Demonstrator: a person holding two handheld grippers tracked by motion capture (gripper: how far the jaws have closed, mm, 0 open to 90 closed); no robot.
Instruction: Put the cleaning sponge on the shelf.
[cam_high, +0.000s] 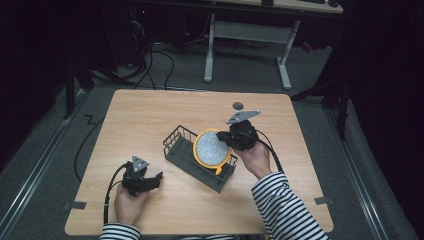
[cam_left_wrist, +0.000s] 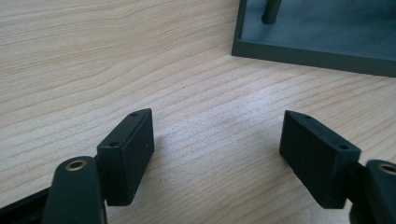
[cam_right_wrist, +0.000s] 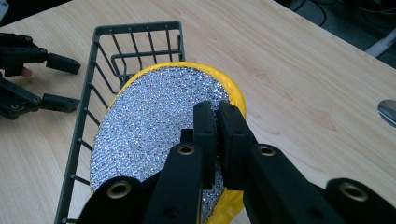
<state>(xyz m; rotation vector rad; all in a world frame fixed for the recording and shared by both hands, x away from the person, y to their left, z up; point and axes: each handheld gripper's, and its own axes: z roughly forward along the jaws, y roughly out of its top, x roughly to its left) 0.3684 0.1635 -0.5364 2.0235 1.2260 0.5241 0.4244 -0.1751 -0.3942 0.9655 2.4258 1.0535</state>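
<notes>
A round yellow pad with a silver glittery face (cam_high: 212, 147) is tilted over the right half of a dark wire basket (cam_high: 175, 137) in the middle of the table. My right gripper (cam_high: 227, 140) is shut on the pad's right edge. In the right gripper view the two jaws of the right gripper (cam_right_wrist: 217, 112) stand pressed together on the pad (cam_right_wrist: 154, 116), with the basket (cam_right_wrist: 130, 29) under and behind it. My left gripper (cam_high: 157, 179) rests open on the wood near the front left. In its own view the left gripper (cam_left_wrist: 217, 154) has nothing between its jaws.
The basket's grey base (cam_left_wrist: 317, 51) lies ahead of the left gripper. A small grey disc (cam_high: 238, 105) lies on the table (cam_high: 150, 110) behind the right hand. A desk frame and cables stand on the floor beyond the far edge.
</notes>
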